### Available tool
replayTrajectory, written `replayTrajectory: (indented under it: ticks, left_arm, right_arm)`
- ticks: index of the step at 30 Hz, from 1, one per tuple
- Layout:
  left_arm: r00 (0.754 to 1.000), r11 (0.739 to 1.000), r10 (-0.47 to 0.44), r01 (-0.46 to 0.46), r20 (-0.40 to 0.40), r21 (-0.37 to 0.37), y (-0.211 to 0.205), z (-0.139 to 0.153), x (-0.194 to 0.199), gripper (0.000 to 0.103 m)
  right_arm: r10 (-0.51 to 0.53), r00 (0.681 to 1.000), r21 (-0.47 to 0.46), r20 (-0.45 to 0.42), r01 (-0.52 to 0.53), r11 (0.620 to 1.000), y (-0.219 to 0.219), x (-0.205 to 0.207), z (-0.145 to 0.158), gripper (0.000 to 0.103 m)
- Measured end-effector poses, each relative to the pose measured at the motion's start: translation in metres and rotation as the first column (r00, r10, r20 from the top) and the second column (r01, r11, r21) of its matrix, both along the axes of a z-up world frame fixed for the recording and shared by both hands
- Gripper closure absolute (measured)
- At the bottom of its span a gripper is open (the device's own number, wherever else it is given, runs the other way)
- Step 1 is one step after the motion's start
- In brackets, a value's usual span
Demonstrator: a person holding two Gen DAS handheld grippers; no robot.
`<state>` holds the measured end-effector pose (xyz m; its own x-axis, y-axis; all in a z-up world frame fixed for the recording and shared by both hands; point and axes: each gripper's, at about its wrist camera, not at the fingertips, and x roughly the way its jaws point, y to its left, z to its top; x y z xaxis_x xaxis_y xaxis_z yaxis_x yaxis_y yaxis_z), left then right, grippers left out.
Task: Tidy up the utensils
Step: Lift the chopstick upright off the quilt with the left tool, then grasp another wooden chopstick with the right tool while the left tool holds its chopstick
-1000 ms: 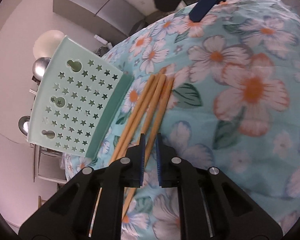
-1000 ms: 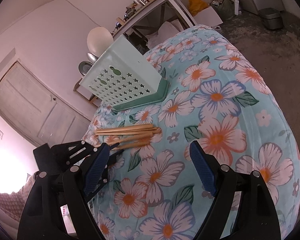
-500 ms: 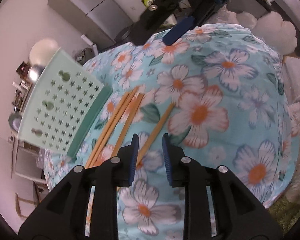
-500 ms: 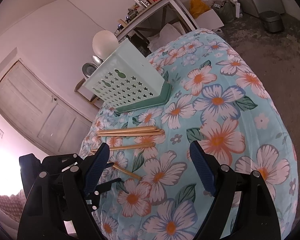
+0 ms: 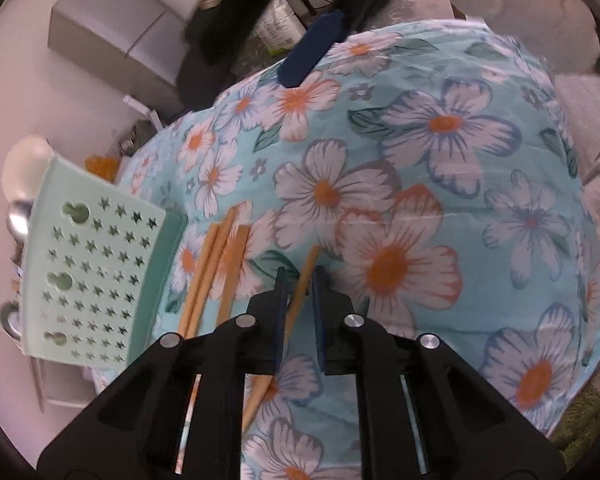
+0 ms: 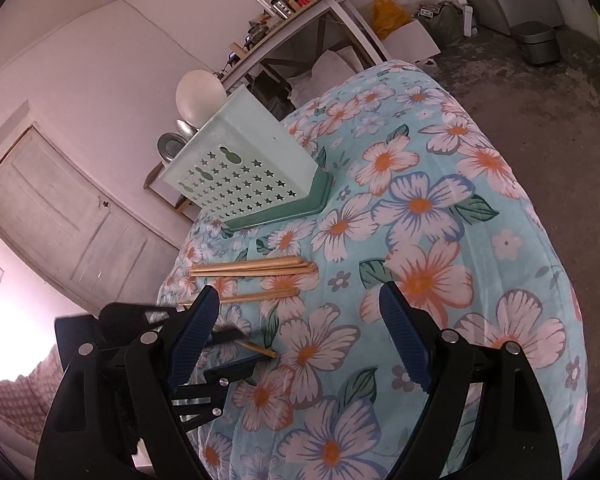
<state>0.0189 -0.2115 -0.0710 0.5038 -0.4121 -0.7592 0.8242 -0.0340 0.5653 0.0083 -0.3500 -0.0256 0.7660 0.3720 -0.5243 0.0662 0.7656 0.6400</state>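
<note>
Four chopsticks in play: one chopstick [image 5: 300,286] sits between the left gripper [image 5: 298,276] as its jaws close in on it, and three more chopsticks [image 5: 216,268] lie side by side just left of that gripper, with one mint-green holder [image 5: 96,268] punched with stars standing beyond them. The right gripper [image 6: 300,320] hangs wide open over the flowered desk cloth [image 6: 420,280], gripping nothing. No readable writing anywhere; pale walls, a white door [image 6: 60,216] and a cluttered shelf [image 6: 292,4] behind.
</note>
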Motion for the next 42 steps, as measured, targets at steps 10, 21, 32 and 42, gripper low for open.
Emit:
replayTrajectory:
  ticks: [10,21,32,42]
  left_arm:
    - [0.992,0.991,0.05,-0.034,0.117,-0.131,0.014,0.032,-0.01,0.095]
    - [0.93,0.838,0.36,-0.288,0.073,-0.463,0.079,0.128,0.027,0.098]
    - [0.846,0.604,0.517,-0.469,-0.131,-0.644,0.153,0.17,0.045,0.098]
    - [0.818,0.516,0.54,-0.51,-0.2,-0.688,0.186,0.173,0.041,0.098]
  right_arm:
    - [-0.06,0.997,-0.01,0.054,0.061,0.998,-0.009,-0.019,0.021,0.023]
    - [-0.067,0.992,0.049,0.107,0.062,0.997,-0.004,-0.026,0.038,0.023]
    - [0.004,1.0,0.182,0.029,-0.009,0.983,0.028,0.002,0.019,0.034]
    - [0.0,0.982,0.303,-0.19,0.058,0.951,0.039,0.038,-0.034,0.037]
